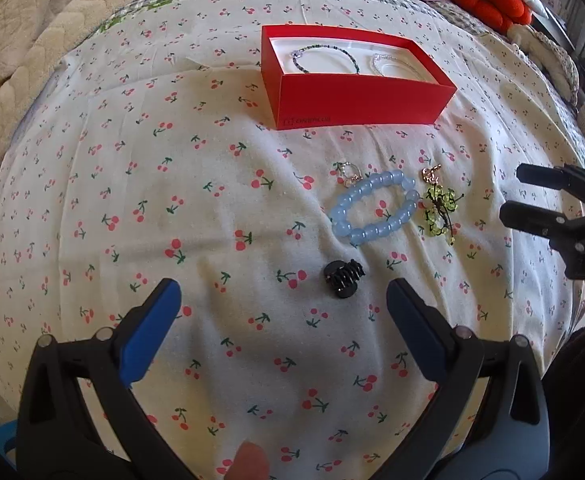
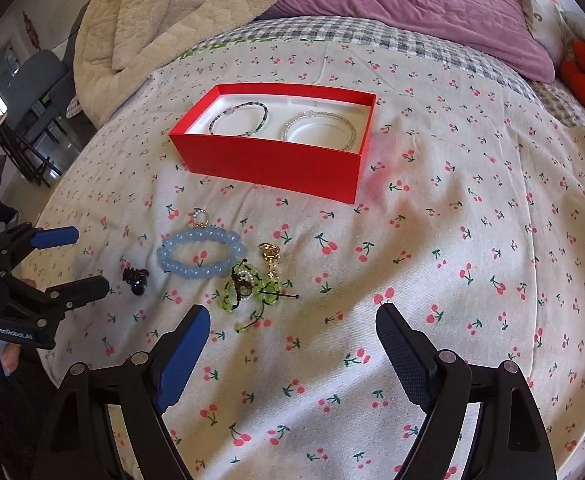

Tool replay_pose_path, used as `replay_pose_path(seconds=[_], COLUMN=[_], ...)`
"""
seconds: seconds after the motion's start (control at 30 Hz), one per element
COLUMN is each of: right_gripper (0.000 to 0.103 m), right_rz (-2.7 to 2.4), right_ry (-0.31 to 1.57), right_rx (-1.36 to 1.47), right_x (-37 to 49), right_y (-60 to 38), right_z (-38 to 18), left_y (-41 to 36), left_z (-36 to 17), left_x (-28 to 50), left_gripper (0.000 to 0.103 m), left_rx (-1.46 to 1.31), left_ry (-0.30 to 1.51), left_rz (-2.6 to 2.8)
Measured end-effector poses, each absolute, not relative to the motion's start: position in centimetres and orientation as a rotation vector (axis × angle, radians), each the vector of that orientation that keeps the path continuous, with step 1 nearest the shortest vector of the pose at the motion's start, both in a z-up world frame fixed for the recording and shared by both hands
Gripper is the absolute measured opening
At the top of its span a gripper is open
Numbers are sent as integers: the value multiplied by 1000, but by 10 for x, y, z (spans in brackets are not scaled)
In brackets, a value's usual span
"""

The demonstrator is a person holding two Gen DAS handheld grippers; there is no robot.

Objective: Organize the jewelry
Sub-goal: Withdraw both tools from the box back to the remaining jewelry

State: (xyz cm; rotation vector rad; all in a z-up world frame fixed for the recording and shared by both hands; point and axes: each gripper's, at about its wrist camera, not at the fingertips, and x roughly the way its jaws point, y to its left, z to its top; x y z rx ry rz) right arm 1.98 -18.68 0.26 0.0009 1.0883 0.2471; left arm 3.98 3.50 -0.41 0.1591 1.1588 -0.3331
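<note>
Two hand-held grippers, left (image 1: 283, 300) and right (image 2: 292, 324), hang open and empty; green bracelet (image 2: 248, 288) just ahead of right: close on bead cluster, not cord.

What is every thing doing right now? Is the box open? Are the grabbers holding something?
Red box: open, no lid on.
Dark bead bracelet: inside the box.
Clear bead bracelet: inside the box, beside it.
Blue bracelet: flat on the bedsheet.
Green bracelet: on the sheet, tangled.
Black hair clip: on the sheet, closed.
Left gripper: open, empty.
Right gripper: open, empty.
</note>
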Motion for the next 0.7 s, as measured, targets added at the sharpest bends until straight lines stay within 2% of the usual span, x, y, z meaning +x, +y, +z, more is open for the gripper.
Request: replay_pose_path(seconds=[0.33, 0.6, 0.7], right_gripper=[86, 86, 82], right_rz=[254, 237, 247], right_ry=[1089, 1142, 1173], right_rx=[-17, 78, 139], right_x=[29, 40, 45], right_y=[-185, -197, -203], right_z=[4, 0, -3], left_y=[34, 43, 44], left_z=[-7, -14, -12], left_x=[44, 54, 57], left_gripper=[102, 102, 92], left_rx=[208, 104, 60], left_ry=[1142, 1198, 1193], left_rz=[-341, -386, -416])
